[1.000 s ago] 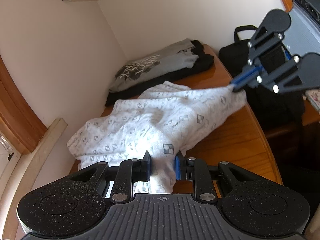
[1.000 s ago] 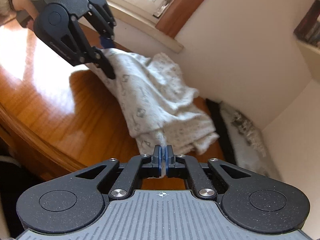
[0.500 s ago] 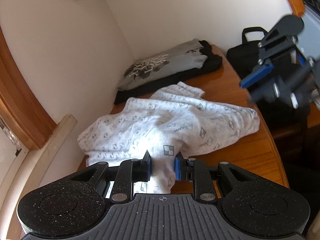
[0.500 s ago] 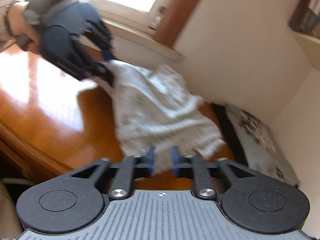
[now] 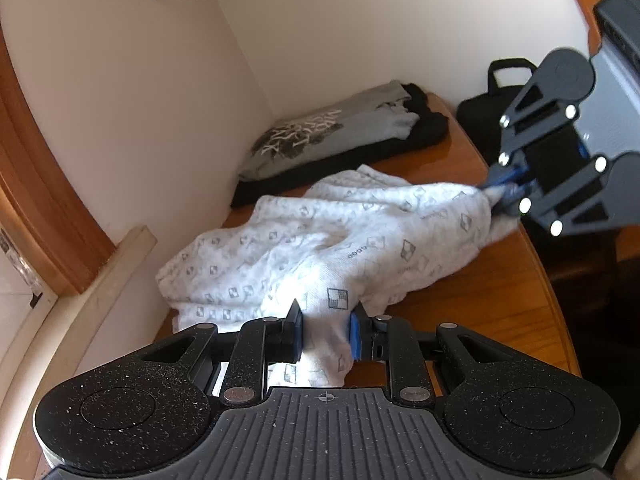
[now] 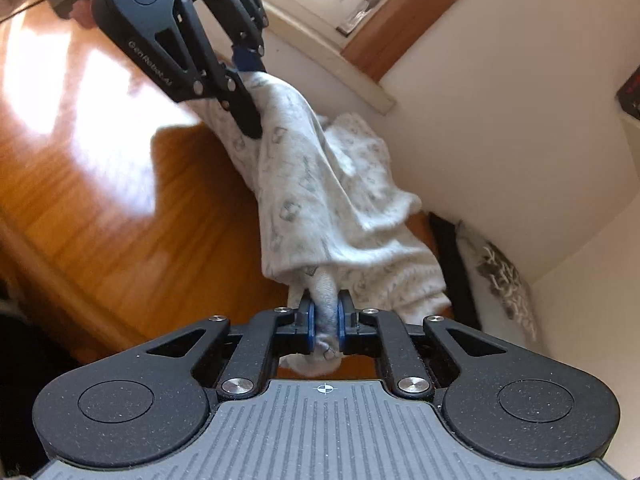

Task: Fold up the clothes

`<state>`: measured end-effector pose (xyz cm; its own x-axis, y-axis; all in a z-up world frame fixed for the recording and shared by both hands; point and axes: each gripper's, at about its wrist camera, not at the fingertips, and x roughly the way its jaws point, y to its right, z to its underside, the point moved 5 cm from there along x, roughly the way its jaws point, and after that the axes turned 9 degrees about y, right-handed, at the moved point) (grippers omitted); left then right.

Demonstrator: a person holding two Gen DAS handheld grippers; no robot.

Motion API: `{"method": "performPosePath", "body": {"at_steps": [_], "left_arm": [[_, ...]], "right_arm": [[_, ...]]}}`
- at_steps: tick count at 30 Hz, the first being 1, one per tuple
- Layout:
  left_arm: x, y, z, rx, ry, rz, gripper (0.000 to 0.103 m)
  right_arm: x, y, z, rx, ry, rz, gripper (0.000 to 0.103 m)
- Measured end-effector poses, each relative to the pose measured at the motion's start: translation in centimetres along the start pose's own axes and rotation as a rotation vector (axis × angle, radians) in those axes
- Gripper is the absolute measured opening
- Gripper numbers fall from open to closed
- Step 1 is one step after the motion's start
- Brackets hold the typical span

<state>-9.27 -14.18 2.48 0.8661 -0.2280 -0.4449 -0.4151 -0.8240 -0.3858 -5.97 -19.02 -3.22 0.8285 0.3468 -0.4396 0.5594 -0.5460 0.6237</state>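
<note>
Left gripper (image 5: pixel 326 330): jaws part-open, clamped on a bunched fold of the white patterned garment (image 5: pixel 320 248). Cloth fills the gap between the pads and hangs just below them. Right gripper (image 6: pixel 324 322): jaws have just been closing, now pinched narrow on a rolled edge of the same garment. Beyond both sets of fingers it's draped crumpled on the wooden table (image 5: pixel 492 300). Further out, by the wall corner, a folded grey and black stack (image 5: pixel 340 136). Black bag (image 5: pixel 486 116) past the table edge.

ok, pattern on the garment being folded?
White garment with small grey checkered-square motifs; clearest in the left wrist view.
</note>
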Motion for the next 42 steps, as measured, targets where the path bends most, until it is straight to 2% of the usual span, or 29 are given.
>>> {"method": "performPosePath", "body": {"at_steps": [3, 8, 10, 13, 15, 18, 22, 29, 32, 37, 42], "left_arm": [[-0.1, -0.4, 0.2, -0.024, 0.007, 0.01, 0.023], [-0.4, -0.3, 0.5, -0.03, 0.007, 0.033, 0.023], [-0.4, 0.1, 0.7, -0.012, -0.001, 0.045, 0.024], [-0.5, 0.6, 1.7, -0.013, -0.027, 0.062, 0.025], [-1.0, 0.3, 2.3, -0.024, -0.034, 0.066, 0.027], [-2.4, -0.4, 3.0, -0.071, -0.037, 0.092, 0.028], [-4.3, -1.5, 2.9, -0.116, -0.023, 0.109, 0.031], [-5.2, -3.3, 1.6, -0.138, -0.006, 0.057, 0.031], [-4.8, -4.2, 1.3, -0.164, 0.01, 0.045, 0.04], [-1.7, -6.5, 2.1, -0.291, 0.003, 0.042, 0.04], [0.5, -7.4, 5.6, -0.344, -0.062, 0.053, 0.04]], "right_arm": [[-0.2, 0.7, 1.2, -0.045, -0.032, 0.03, 0.006], [-0.7, 1.8, 2.2, -0.052, -0.05, 0.046, 0.005], [-0.5, 1.6, 2.4, -0.045, -0.072, 0.008, 0.006], [-1.2, 1.3, 2.5, 0.024, -0.064, -0.044, 0.009], [-2.4, 1.6, 2.4, 0.107, -0.041, -0.072, 0.017], [-3.7, 3.1, 2.4, 0.213, -0.011, -0.067, 0.028], [-3.8, 5.2, 2.5, 0.277, 0.007, -0.031, 0.031], [-3.1, 6.6, 2.4, 0.324, 0.005, 0.014, 0.032], [-2.7, 6.7, 2.1, 0.345, 0.014, 0.006, 0.032], [0.2, 8.6, 2.1, 0.528, 0.06, -0.01, 0.032], [5.8, 12.5, 3.8, 0.779, 0.094, 0.024, 0.032]]}}
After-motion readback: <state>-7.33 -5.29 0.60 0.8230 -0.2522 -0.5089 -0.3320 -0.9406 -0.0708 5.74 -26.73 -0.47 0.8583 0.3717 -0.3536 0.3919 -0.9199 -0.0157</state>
